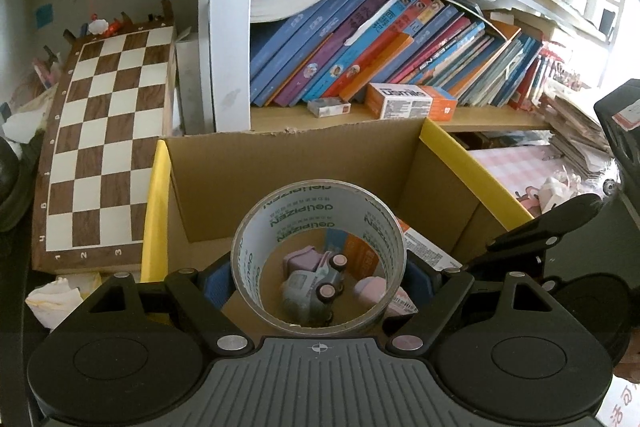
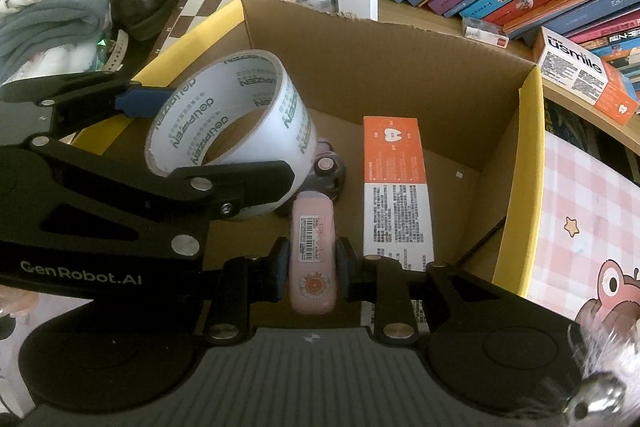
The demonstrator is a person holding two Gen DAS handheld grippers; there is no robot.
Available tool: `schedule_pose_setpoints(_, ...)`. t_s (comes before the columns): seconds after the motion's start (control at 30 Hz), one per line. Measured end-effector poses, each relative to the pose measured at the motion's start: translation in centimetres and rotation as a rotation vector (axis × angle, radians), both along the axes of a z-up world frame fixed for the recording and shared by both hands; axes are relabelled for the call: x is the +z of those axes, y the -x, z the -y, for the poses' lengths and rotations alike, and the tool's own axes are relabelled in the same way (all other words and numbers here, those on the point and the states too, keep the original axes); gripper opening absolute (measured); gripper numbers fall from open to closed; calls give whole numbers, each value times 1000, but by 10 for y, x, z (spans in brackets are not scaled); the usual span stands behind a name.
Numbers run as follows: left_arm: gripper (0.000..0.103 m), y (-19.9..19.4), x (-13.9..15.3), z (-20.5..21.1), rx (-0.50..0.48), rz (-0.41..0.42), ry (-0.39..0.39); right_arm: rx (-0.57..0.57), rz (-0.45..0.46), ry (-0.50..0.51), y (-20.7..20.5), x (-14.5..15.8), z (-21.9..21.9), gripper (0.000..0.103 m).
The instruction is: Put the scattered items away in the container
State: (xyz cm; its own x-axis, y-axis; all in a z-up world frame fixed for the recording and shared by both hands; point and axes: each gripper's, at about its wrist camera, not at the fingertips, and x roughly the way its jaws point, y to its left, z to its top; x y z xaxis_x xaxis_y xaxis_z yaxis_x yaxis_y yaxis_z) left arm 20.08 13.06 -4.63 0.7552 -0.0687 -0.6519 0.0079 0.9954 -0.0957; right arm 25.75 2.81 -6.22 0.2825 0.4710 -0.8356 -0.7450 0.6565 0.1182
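Over the cardboard box point(image 2: 400, 67) at mid-frame, I have my left gripper point(image 1: 320, 283) spread wide around the tape roll point(image 1: 320, 255), and my right gripper point(image 2: 312, 267) pinched tight on a pink bottle point(image 2: 313, 251). Lying on the box floor already: a toy car point(image 1: 316, 279) and an orange carton point(image 2: 394, 183). I'd judge we're nearly done: both held items need dropping in.

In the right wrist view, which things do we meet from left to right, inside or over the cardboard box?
Tape roll held by the left gripper → pink bottle in the right gripper → orange and white box → yellow-edged wall of the cardboard box.
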Motion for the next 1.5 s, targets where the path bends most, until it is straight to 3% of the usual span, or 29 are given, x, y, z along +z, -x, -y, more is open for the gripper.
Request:
schedule_pose_setpoints(0.47,86,0,1,1,10,-11,-4,2,-2,1,0,0,-1,23)
schedule_pose_setpoints(0.6,94,2,2,-2,22,-6,11,1,-1,0,0,0,0,24)
schedule_pose_setpoints(1.07,94,22,15,-7,29,38,29,1,4,-1,0,1,0,24)
schedule_pose_setpoints(1.5,95,40,21,-14,62,54,58,-2,39,-22,8,15,7,44)
